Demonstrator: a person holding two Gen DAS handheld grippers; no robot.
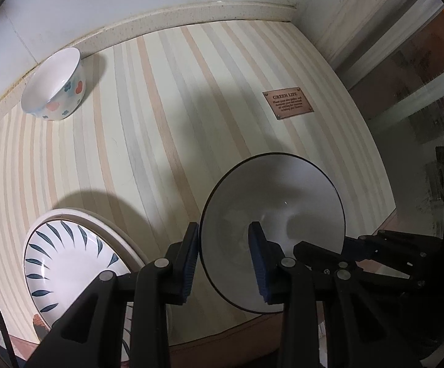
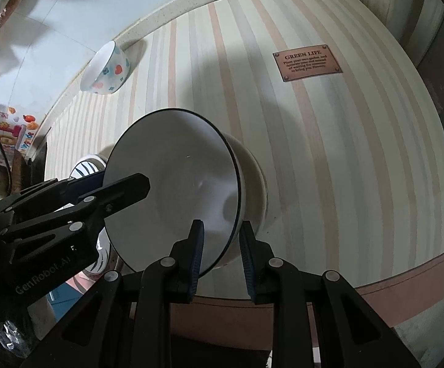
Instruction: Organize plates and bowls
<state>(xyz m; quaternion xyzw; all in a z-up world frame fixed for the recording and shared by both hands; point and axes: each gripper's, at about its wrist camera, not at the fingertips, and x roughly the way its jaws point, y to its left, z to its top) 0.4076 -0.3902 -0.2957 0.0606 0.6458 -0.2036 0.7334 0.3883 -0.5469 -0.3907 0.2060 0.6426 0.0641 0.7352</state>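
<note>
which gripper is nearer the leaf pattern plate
Left. The left gripper straddles the black-rimmed bowl's rim right beside the leaf plate. The right gripper straddles the bowl's opposite rim, farther from the plate.

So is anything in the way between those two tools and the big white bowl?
Nothing visible. The left tool and right tool each straddle the rim of the black-rimmed bowl, one finger inside, one outside.

White bowl (image 1: 283,214), leaf-patterned plate (image 1: 65,263), striped table (image 1: 160,107)
</note>
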